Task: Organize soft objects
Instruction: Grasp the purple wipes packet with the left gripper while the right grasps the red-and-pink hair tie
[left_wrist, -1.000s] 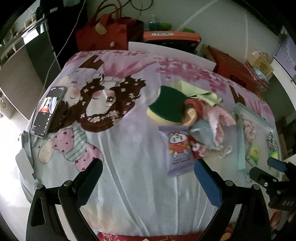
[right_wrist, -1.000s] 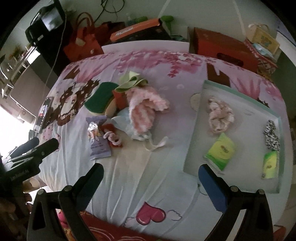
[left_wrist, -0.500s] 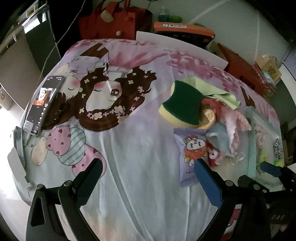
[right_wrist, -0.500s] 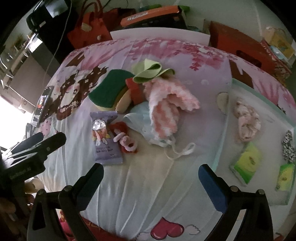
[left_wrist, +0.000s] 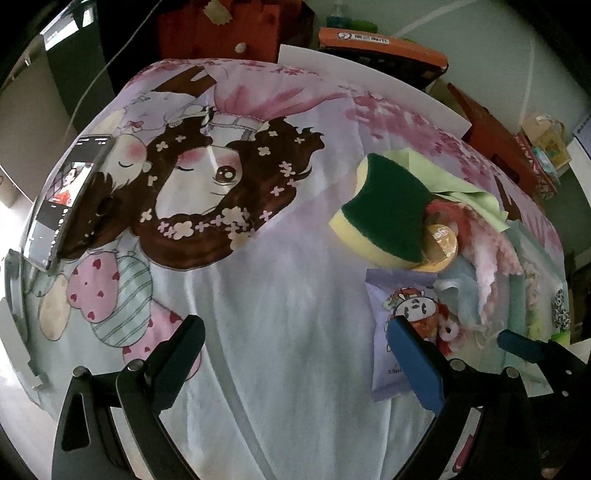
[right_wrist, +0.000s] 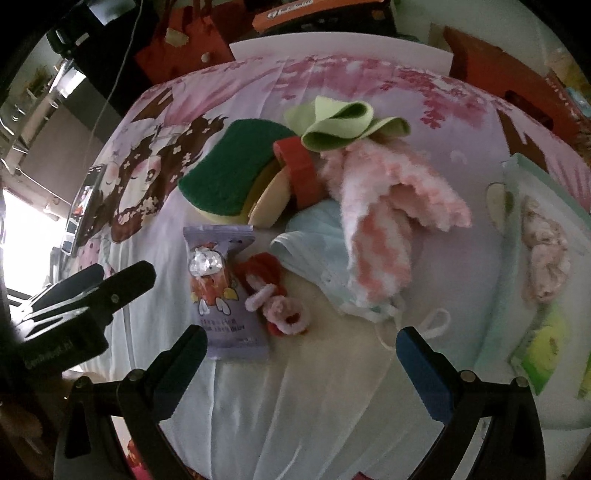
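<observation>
both fingers apart; pink scrunchie (right_wrist: 282, 314) lies ahead between right gripper (right_wrist: 301, 356) fingers.

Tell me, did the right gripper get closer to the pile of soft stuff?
Yes. The right gripper moved forward toward the pile: the purple snack packet and pink striped sock fixed on the bedsheet now look bigger and nearer its open fingers.

Left gripper (left_wrist: 295, 354) with black angular frame, one black-padded finger, one blue-padded finger, silver screws at the pivots, right gripper (right_wrist: 297, 356) of matching build, faint pale lettering on the black body at left of the right-wrist frame
</observation>
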